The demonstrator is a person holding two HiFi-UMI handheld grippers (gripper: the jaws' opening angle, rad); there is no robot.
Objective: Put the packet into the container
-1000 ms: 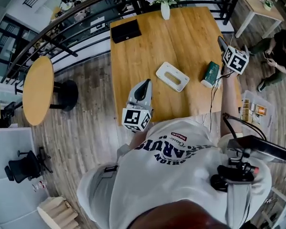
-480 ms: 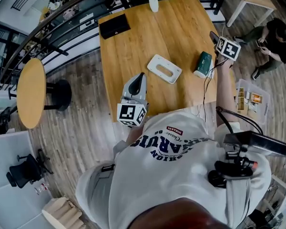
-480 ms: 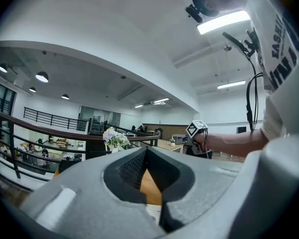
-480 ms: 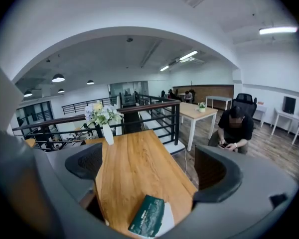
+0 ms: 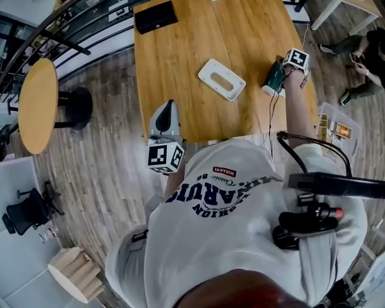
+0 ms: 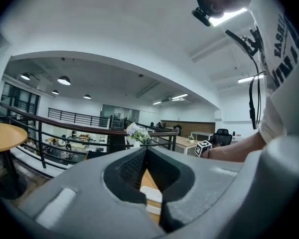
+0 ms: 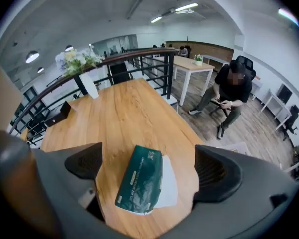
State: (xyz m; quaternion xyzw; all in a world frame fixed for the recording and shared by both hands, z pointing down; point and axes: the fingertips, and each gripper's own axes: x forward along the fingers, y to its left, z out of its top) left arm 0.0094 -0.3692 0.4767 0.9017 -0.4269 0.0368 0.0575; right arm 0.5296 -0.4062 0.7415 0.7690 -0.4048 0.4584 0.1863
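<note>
Lying flat on the wooden table (image 5: 179,50), close to its right edge, the green packet (image 5: 273,77) has a white panel showing along one side. The right gripper (image 5: 280,76) is right at it. Seen from that gripper's own camera, the jaws of the right gripper (image 7: 150,166) are spread wide with the packet (image 7: 142,180) between them. Bare wood shows on either side of it, so neither pad is touching and nothing is gripped.

A little to the left, near the middle of the table and clear of the packet, sits the white container (image 5: 221,79), low and rectangular with a slot in its top.

The left gripper (image 5: 168,108) is held over the near left corner of the table, well apart from both things. In its own view the left gripper (image 6: 146,152) has its jaw tips pressed together with nothing in them, and a sliver of the container (image 6: 150,194) shows through the gap behind them.

Further back on the table are a black box (image 5: 156,17) and a white vase (image 7: 88,89) of flowers. A small round table (image 5: 37,104) stands off to the left by the railing, and a seated person (image 7: 229,91) is off to the right.
</note>
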